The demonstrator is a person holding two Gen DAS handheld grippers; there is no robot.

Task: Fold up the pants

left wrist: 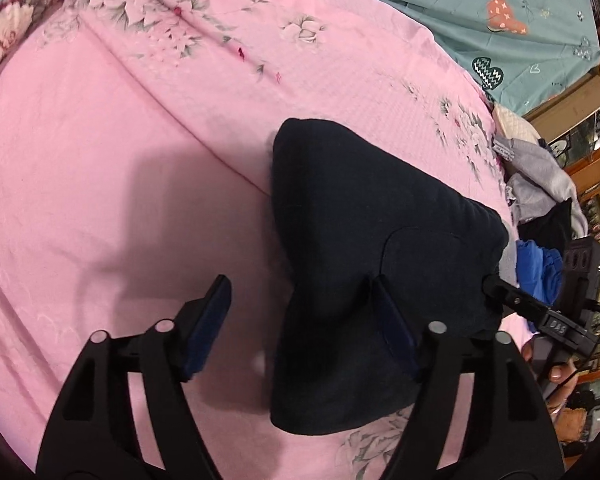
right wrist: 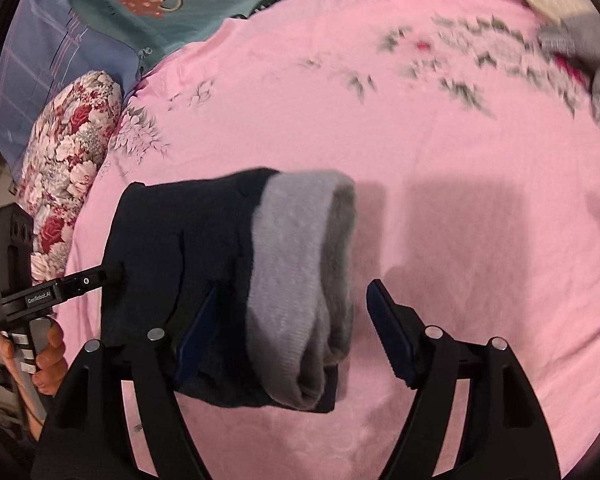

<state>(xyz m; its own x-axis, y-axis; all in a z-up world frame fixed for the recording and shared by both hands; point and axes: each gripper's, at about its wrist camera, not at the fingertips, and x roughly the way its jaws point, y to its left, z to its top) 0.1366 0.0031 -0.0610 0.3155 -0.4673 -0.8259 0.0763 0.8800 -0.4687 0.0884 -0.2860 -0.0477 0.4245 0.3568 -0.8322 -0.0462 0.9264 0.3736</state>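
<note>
A folded bundle of dark navy fleece pants [left wrist: 364,264] with a pale grey fleecy lining [right wrist: 300,280] showing at one open end lies on a pink bedspread printed with pale flowers [left wrist: 100,160], with wide bare pink cloth to its left in the left wrist view and to its right in the right wrist view. The left gripper [left wrist: 300,320] has its jaws spread wide, one blue-padded finger resting against the bundle's edge, grasping nothing. The right gripper [right wrist: 292,320] is likewise spread wide, straddling the grey end of the bundle without pinching it. Beyond the pink cloth lies a teal sheet with hearts and mushrooms [left wrist: 480,12] bearing small writing, partly legible as "Turn off". A red-and-white floral bolster [right wrist: 72,168] borders the bed's left edge. A heap of grey and blue clothes [left wrist: 540,184] sits at the far right, before wooden shelving [left wrist: 592,160]. The other gripper's body reads "GenRobot.AI".
</note>
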